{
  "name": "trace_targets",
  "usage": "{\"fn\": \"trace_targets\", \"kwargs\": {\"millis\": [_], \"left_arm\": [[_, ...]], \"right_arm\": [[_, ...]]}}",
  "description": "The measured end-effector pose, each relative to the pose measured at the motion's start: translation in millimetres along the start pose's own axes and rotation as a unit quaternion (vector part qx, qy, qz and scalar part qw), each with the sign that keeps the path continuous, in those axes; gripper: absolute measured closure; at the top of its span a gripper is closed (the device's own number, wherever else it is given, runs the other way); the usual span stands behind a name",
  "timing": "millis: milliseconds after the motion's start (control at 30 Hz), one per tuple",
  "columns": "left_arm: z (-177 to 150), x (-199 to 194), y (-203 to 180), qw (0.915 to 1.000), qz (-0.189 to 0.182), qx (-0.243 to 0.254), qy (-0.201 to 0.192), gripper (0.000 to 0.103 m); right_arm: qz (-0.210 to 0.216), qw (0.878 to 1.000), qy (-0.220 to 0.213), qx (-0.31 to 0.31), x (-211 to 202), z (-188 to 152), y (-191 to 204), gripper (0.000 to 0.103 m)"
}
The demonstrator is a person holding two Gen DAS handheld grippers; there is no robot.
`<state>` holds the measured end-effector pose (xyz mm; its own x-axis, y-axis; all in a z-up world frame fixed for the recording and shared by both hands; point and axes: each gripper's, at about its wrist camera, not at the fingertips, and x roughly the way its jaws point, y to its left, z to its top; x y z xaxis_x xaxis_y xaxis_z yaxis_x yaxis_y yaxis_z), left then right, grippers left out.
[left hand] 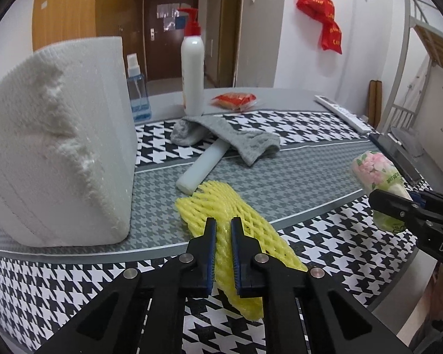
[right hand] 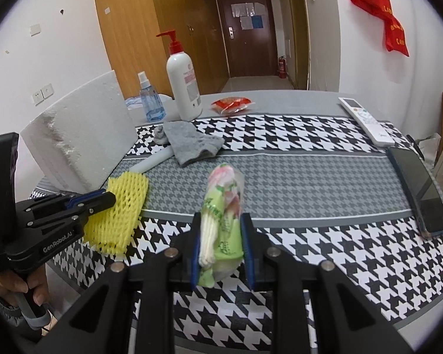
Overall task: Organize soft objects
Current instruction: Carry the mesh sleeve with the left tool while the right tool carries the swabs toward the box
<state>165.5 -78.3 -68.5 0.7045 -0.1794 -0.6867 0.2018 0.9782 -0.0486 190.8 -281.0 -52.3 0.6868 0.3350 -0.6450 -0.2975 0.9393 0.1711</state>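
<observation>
Two tools, both gripping: left tool [left hand: 221,221] pinches the yellow foam net sleeve [left hand: 221,203], flattened, lying on the houndstooth worktop [left hand: 310,159] beside the white foam block [left hand: 59,147]. Right tool [right hand: 220,221] clamps a floral tissue pack [right hand: 224,206], standing on edge.

foam net [left hand: 221,221]: looking like soft yellow mesh
foam block [left hand: 59,147]: showing rough, crumbly white
sock [left hand: 230,135]: looking knitted, matt grey
tissue pack [right hand: 224,206]: showing glossy plastic wrap

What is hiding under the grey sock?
A white foam stick pokes out from under the grey sock. Its far end is covered, so anything else beneath the sock cannot be seen.
</observation>
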Motion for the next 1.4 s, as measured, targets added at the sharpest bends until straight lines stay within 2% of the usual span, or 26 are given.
{"fn": "trace_targets", "kwargs": {"millis": [567,1400], "left_arm": [[5.8,-41.6,5.1,0.9988,-0.004,0.003,-0.049,0.093],[19.8,-103.0,13.9,0.9918,0.015,0.006,-0.126,0.092]], "right_arm": [[0.001,0.999,-0.035,-0.026,-23.1,9.3,22.5,0.075],[0.014,0.993,-0.097,-0.065,-60.5,30.0,56.8,0.075]]}}
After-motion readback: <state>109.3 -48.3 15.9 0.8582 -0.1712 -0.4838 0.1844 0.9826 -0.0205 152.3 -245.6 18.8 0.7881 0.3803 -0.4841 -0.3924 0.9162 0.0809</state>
